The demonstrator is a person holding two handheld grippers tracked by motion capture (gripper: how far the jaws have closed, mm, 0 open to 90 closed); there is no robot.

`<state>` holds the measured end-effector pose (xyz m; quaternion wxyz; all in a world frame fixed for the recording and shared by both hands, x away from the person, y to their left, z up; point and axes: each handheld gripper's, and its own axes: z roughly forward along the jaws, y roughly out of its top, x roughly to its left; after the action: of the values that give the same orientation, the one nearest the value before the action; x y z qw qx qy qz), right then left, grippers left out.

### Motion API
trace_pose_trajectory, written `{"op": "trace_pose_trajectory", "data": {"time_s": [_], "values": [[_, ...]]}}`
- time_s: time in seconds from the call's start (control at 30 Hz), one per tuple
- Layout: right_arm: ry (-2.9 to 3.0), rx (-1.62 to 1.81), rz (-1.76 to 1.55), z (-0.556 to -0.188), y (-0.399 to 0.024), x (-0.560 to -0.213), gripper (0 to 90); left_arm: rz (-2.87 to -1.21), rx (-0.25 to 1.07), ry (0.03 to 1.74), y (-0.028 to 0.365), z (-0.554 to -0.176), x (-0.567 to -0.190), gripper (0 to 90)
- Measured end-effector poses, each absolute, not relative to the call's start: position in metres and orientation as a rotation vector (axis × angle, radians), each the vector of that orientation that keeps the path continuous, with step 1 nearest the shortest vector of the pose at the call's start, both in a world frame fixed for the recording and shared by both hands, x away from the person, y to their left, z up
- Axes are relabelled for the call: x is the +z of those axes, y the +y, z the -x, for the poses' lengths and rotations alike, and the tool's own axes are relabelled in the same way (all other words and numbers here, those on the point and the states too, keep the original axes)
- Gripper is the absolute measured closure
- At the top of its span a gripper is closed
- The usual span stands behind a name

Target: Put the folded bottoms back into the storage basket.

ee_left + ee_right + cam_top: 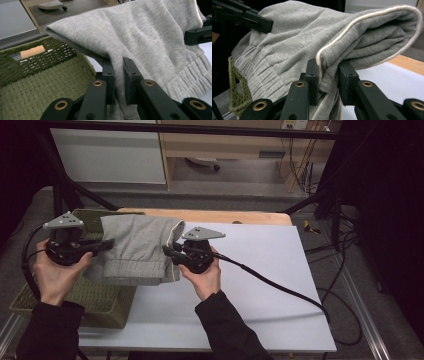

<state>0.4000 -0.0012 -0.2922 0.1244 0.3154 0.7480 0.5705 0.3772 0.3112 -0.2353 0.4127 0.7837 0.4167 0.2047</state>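
A folded grey sweat garment (137,249) with a ribbed hem and white piping hangs between my two grippers, above the left part of the table and the basket's edge. My left gripper (107,244) is shut on its left side; in the left gripper view the grey cloth (140,42) is pinched between the jaws of the left gripper (118,75). My right gripper (169,251) is shut on the garment's right, piped edge. In the right gripper view the folded layers (367,42) are clamped in the right gripper (327,75).
A green woven basket (95,302) stands at the table's left edge, partly under the garment. The white table sheet (260,270) spreads to the right, with a wooden edge (215,215) at the back. A black cable (280,287) trails from the right gripper across the sheet.
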Motion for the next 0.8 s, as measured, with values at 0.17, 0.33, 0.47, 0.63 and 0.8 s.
{"op": "trace_pose_trajectory", "data": {"time_s": [0.17, 0.33, 0.47, 0.63, 0.8], "values": [[2.185, 1.666, -0.914, -0.4, 0.007, -0.291, 72.8, -1.967, 0.52, 1.058, 0.319, -0.377, -0.234, 81.5], [2.19, 1.67, -0.905, -0.401, 0.016, -0.29, 72.8, -1.963, 0.526, 1.073, 0.328, -0.376, -0.232, 81.5], [2.196, 1.675, -0.898, -0.401, 0.024, -0.289, 72.8, -1.959, 0.533, 1.082, 0.335, -0.377, -0.233, 81.5], [2.202, 1.675, -0.891, -0.402, 0.034, -0.288, 72.8, -1.953, 0.539, 1.097, 0.344, -0.377, -0.232, 81.5], [2.207, 1.674, -0.882, -0.403, 0.044, -0.287, 72.8, -1.948, 0.553, 1.112, 0.353, -0.376, -0.23, 81.5]]}}
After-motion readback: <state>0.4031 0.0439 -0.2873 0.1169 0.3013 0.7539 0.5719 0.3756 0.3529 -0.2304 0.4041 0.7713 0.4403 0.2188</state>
